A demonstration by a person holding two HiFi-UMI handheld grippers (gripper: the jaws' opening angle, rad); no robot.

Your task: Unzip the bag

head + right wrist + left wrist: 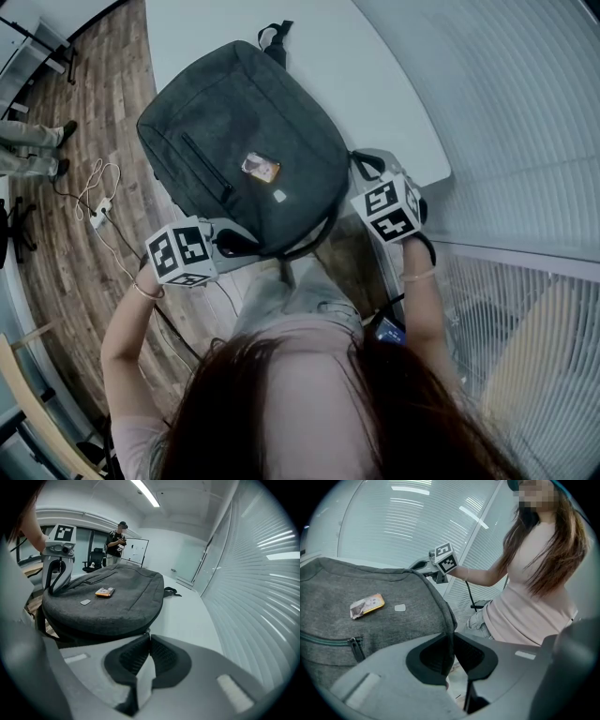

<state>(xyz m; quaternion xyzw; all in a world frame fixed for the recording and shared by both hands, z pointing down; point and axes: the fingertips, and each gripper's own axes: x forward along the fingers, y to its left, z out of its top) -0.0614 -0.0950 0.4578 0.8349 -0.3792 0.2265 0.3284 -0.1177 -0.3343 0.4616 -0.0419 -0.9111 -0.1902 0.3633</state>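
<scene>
A dark grey backpack (pixel 234 131) (pixel 370 630) (pixel 108 611) lies flat on the white table (pixel 384 84), its near end hanging over the table edge toward me. My left gripper (pixel 232 246) (pixel 451 641) is at the bag's near left corner, shut on a thin black edge or strap (pixel 452 620) of the bag. My right gripper (pixel 358 164) (pixel 147 638) is at the bag's right side, jaws together on a small zipper pull (pixel 147 631) at the seam. The front pocket zip (pixel 355 647) is closed.
An orange packet (pixel 261 168) (pixel 104 592) and a small white label (pixel 279 196) lie on the bag's top. Slatted blinds (pixel 525 112) run along the right. Cables (pixel 98 202) lie on the wooden floor at left. A person (pixel 117 541) stands far behind.
</scene>
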